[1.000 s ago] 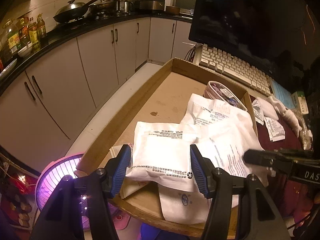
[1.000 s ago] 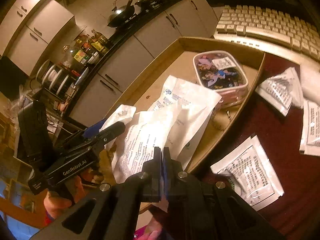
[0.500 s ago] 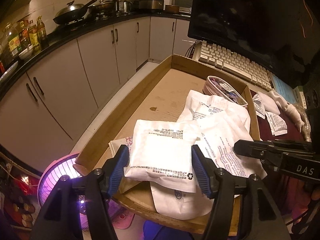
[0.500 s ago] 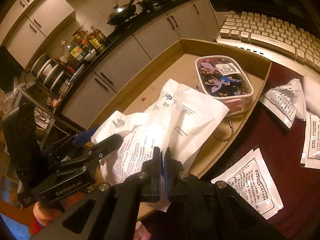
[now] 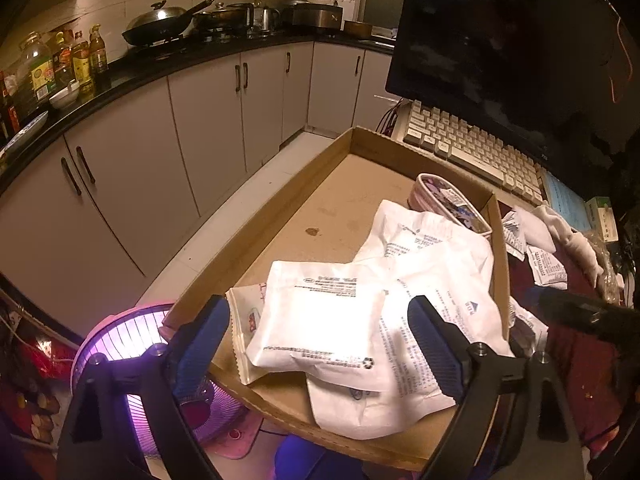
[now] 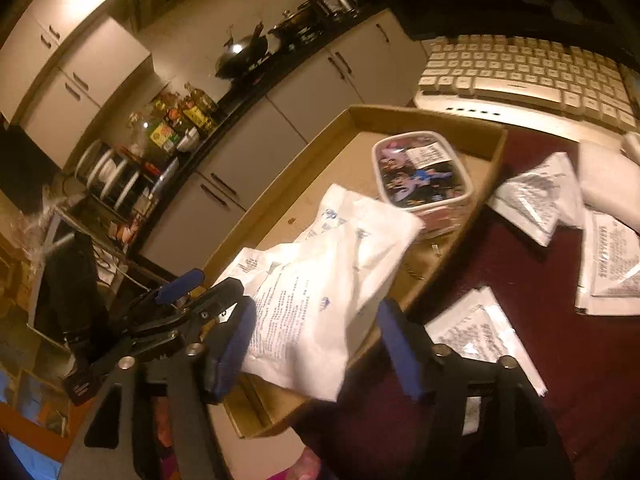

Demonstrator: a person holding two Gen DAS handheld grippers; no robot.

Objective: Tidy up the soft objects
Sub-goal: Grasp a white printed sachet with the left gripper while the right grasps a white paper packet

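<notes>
Cardboard forms the shallow brown tray (image 5: 280, 248) that sits at the edge of the dark red tabletop (image 6: 532, 280), and the soft white plastic packets are heaped at its near end. Uppermost in the left wrist view lies a plump white pouch with grey print (image 5: 320, 324), resting on a flatter white printed bag (image 5: 436, 280) and partly covering a small cream sachet with red marks (image 5: 246, 320). The left gripper (image 5: 318, 338) has its blue-padded jaws spreading apart on either side of that pouch, and the pads are clear of it. The right gripper (image 6: 316, 344) is likewise opening, its blue pads standing off from the long white printed bag (image 6: 332, 280) that lies between them, draped over the tray's near wall; nothing is clamped.

Toward the far end of the tray rests a rounded-rectangular pouch with a cartoon picture on its lid (image 6: 420, 172), just beyond the white bags. Outside the tray, more white printed sachets (image 6: 536, 196) lie scattered on the tabletop, near a cream keyboard (image 6: 520, 76) and below a dark monitor (image 5: 500, 48). Grey kitchen cabinets (image 5: 208, 120) run along the background, and a round heater glowing purple (image 5: 120, 340) stands on the floor beside the tray.
</notes>
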